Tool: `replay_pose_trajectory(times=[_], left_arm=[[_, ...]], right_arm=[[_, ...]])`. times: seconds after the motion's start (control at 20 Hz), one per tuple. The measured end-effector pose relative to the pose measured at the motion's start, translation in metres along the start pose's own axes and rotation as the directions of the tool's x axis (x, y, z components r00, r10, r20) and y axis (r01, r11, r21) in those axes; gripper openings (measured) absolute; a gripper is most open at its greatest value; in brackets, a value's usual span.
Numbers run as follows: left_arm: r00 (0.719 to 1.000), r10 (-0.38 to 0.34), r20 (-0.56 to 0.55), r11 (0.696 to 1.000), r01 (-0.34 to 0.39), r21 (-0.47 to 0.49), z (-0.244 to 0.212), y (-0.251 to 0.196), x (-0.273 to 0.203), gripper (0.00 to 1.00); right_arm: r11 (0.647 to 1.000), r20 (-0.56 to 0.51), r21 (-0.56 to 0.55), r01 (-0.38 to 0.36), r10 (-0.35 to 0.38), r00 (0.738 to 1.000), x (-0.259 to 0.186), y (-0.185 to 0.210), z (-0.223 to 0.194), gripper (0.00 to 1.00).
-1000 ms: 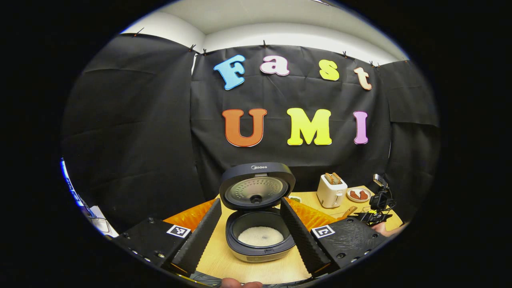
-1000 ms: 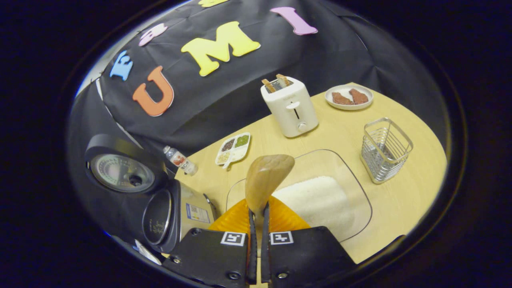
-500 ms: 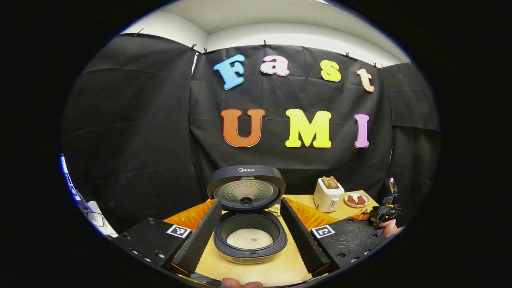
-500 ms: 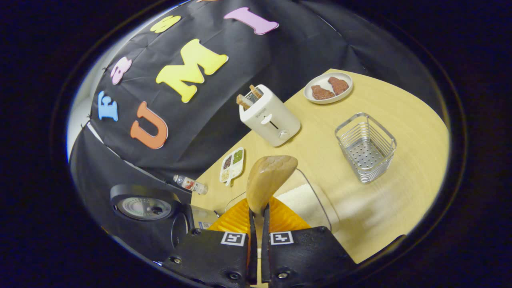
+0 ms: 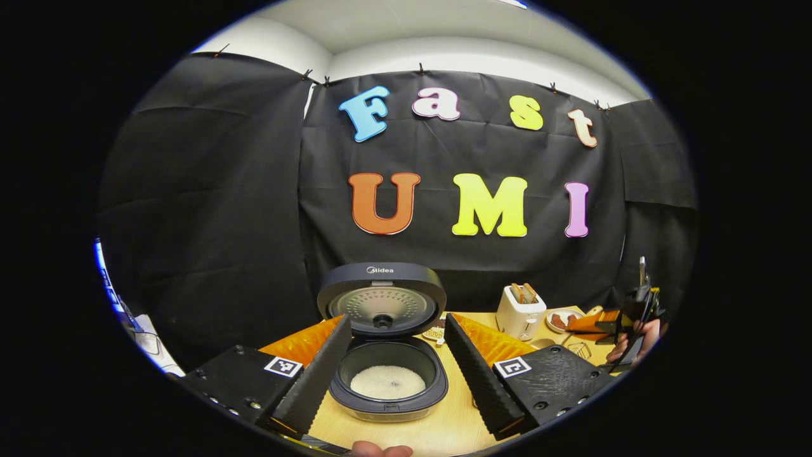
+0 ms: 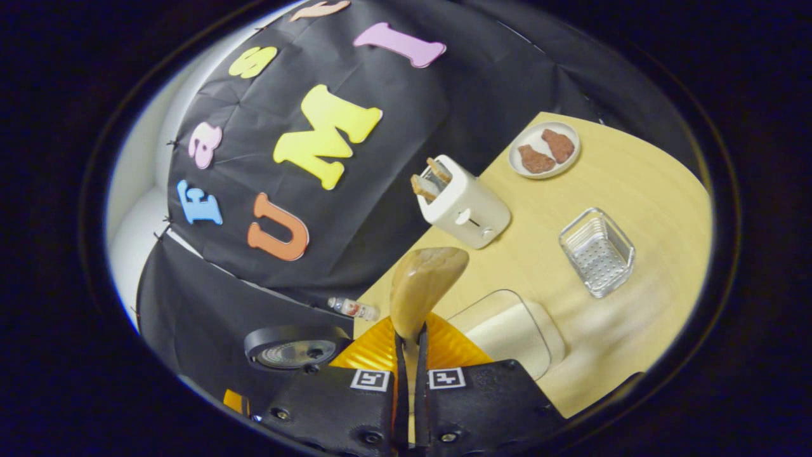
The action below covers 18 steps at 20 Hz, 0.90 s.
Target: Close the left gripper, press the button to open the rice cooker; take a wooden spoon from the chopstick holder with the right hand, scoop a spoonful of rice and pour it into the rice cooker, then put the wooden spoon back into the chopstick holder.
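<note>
- Nearest the camera in the right gripper view, the right tool has its two fingers pressed together on the handle of the wooden spoon, whose bowl rises above the fingertips, tilted slightly to the right.
- Just beyond the spoon lies a clear glass tray of rice on the bench.
- Left of the tool, low in that view, the raised lid of the rice cooker can be seen, and a small bottle lies on its side near it, at the bench edge.
- Farther out and to the right stands the chopstick holder, a wire basket, well apart from the spoon.
- Beyond it are a white toaster with two slices in its slots and, at the far edge, a plate carrying two brown pieces.
- At the bottom of the left gripper view, the left tool is spread wide, holding nothing, and a fingertip shows at the lower rim.
- Between its fingers sits the rice cooker, lid up, with white rice in the inner pot.
- Far right in that view, the other tool is held in a hand above the bench, past the toaster.
</note>
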<state>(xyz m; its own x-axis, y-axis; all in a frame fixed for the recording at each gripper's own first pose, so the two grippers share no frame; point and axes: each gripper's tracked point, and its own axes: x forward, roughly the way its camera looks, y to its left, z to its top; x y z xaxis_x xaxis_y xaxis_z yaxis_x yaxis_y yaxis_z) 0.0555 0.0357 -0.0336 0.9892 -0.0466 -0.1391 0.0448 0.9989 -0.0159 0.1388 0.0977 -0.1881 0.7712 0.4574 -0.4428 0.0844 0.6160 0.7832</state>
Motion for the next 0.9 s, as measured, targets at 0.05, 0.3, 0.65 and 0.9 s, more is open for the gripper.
replay_pose_trajectory(times=[0.05,0.3,0.65,0.9], left_arm=[[1.0,0.008,-0.002,1.0,-0.008,0.0,-0.002,0.002,-0.001,0.94],[1.0,-0.001,0.007,1.0,0.001,-0.004,-0.001,0.007,-0.019,0.94],[0.997,0.073,-0.01,0.994,-0.073,-0.077,-0.018,0.057,-0.043,0.97],[0.993,0.107,-0.038,0.988,-0.111,-0.107,-0.038,0.087,-0.055,0.95]], right_arm=[[1.0,-0.017,-0.011,-0.03,0.029,0.999,0.006,0.022,-0.007,0.09],[0.988,-0.094,-0.066,-0.139,0.132,0.987,0.037,0.108,-0.05,0.09],[0.964,-0.163,-0.221,-0.151,0.117,0.98,0.074,0.161,-0.118,0.09],[0.923,-0.138,-0.372,-0.101,0.053,0.989,0.098,0.173,-0.142,0.09]])
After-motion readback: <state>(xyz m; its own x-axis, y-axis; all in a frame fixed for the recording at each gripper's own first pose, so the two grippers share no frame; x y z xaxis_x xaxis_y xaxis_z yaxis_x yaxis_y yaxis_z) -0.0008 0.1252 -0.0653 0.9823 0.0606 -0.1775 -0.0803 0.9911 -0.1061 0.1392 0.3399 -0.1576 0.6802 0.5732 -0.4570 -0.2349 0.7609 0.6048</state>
